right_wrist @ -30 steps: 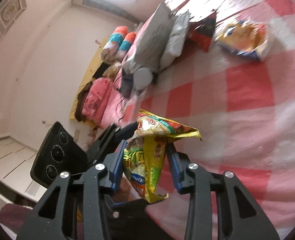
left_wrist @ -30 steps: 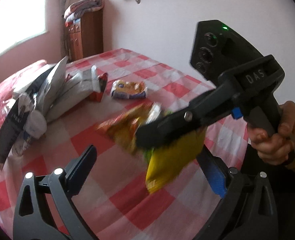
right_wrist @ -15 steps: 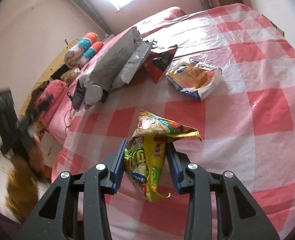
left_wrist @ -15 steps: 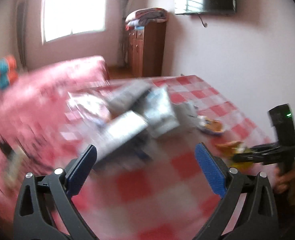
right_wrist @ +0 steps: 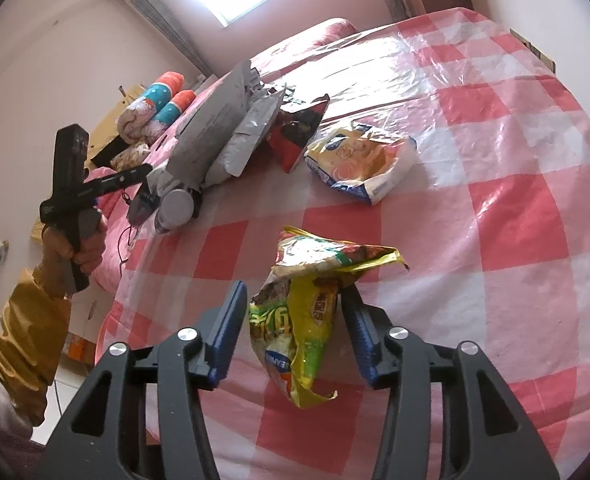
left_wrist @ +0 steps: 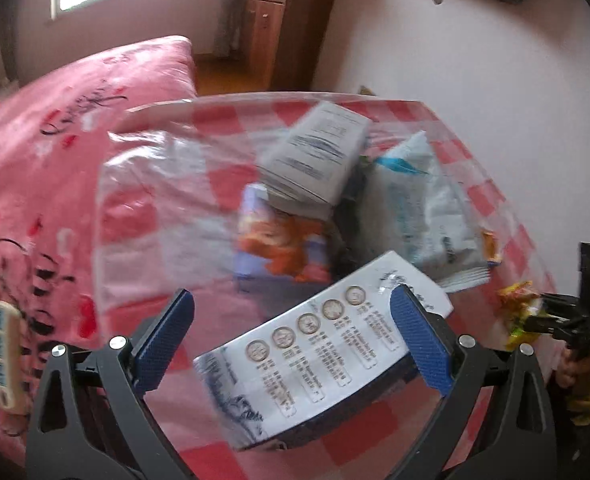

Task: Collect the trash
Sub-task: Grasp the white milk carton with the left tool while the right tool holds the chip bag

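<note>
My right gripper (right_wrist: 291, 320) is shut on a crumpled yellow-green snack wrapper (right_wrist: 307, 312) and holds it above the red-and-white checked tablecloth (right_wrist: 495, 200). It also shows at the far right of the left wrist view (left_wrist: 519, 312). My left gripper (left_wrist: 291, 344) is open and empty above a white printed packet (left_wrist: 319, 364). On the table lie a yellow-white biscuit wrapper (right_wrist: 359, 160), a red-black wrapper (right_wrist: 295, 132), silver-grey bags (right_wrist: 231, 128) and an orange-purple packet (left_wrist: 283, 240).
A pink bed (left_wrist: 35, 160) lies left of the table. A wooden cabinet (left_wrist: 283, 20) stands by the back wall. A white-blue bag (left_wrist: 419, 196) and a grey box (left_wrist: 315, 152) sit in the pile. A remote (left_wrist: 5, 356) lies on the bed.
My left gripper has swung away from the right gripper to the pile of packets at the table's left. The right gripper has held still with the wrapper.
</note>
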Action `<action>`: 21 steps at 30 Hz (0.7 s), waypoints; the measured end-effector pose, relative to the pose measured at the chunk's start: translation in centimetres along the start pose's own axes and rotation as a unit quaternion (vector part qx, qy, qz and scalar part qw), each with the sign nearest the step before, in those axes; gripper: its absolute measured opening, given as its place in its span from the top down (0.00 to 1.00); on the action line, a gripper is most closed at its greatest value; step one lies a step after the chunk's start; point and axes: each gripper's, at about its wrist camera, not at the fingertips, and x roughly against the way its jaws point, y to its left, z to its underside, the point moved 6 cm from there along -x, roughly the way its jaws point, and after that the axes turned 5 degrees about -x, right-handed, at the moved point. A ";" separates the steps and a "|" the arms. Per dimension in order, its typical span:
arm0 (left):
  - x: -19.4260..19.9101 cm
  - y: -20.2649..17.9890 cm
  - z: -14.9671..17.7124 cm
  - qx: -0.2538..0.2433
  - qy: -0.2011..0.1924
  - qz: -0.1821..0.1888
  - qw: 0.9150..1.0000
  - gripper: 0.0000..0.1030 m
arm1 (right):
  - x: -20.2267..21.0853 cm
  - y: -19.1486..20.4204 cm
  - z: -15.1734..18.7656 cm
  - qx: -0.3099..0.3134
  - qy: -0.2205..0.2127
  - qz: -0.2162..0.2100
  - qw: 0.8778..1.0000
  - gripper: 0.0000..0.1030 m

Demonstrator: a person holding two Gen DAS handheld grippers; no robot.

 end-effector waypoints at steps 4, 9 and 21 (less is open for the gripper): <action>0.5 -2.1 1.8 -0.003 0.000 0.021 1.000 0.04 | 0.1 -0.3 -0.2 -0.005 -0.007 -0.002 1.000 0.44; 0.6 -6.2 4.1 -0.027 0.007 0.046 0.999 0.04 | 0.2 -0.3 -0.2 -0.002 -0.014 0.002 1.000 0.41; 3.1 -10.9 9.3 -0.059 -0.024 -0.022 0.998 0.04 | 0.8 -0.6 0.3 0.004 -0.027 0.012 1.000 0.31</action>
